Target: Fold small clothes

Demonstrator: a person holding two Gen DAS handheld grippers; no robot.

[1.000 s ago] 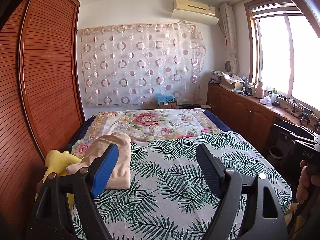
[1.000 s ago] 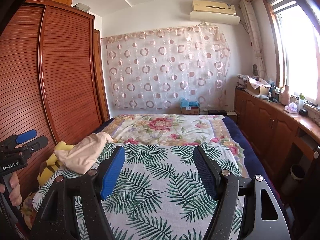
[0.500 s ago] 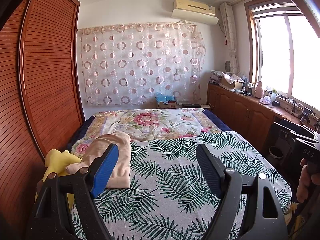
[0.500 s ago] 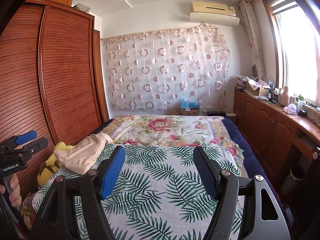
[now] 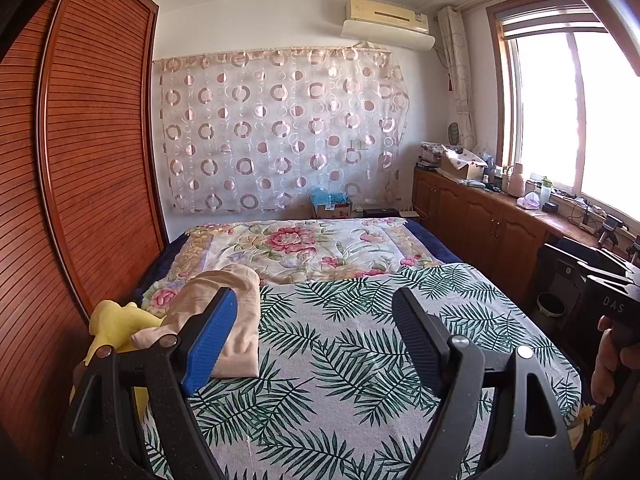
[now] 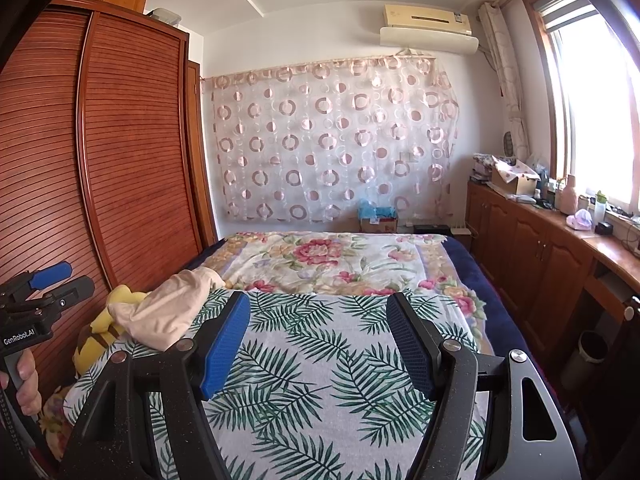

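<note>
Clothes, a beige piece (image 5: pixel 224 312) on a yellow one (image 5: pixel 116 322), lie in a heap on the bed (image 5: pixel 360 360) at about ten o'clock. Nothing looks folded yet, so all the work is left. Left gripper (image 5: pixel 312 338) and right gripper (image 6: pixel 318 340) fingers are spread wide, holding nothing.
</note>
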